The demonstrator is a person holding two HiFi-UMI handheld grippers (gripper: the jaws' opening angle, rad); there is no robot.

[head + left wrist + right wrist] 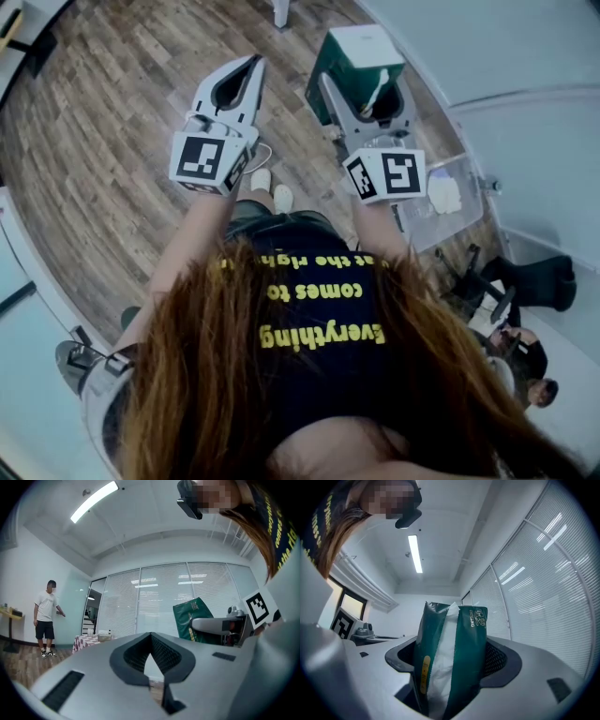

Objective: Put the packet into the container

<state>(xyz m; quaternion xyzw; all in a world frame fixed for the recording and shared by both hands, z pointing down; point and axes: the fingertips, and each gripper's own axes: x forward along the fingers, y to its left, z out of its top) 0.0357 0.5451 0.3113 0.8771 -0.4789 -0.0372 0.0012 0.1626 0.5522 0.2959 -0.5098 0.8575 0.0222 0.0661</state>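
Observation:
A green packet [358, 54] with a white seam stripe stands upright between the jaws of my right gripper [367, 96], which is shut on it. The right gripper view shows the packet [451, 648] filling the gap between the grey fingers [508, 660]. A clear plastic container [424, 225] sits lower right of that gripper, with something white [445, 193] inside it. My left gripper [254, 61] is held out to the left at about the same height, its jaws closed tip to tip with nothing between them. The left gripper view also shows the packet [193, 616] off to the right.
Wooden floor lies below both grippers, with the person's white shoes [272, 187] between them. A black chair [536, 281] and a seated person [527, 361] are at the lower right. Another person [46, 618] stands far left by a checkered table [86, 642]. Blinds cover the windows.

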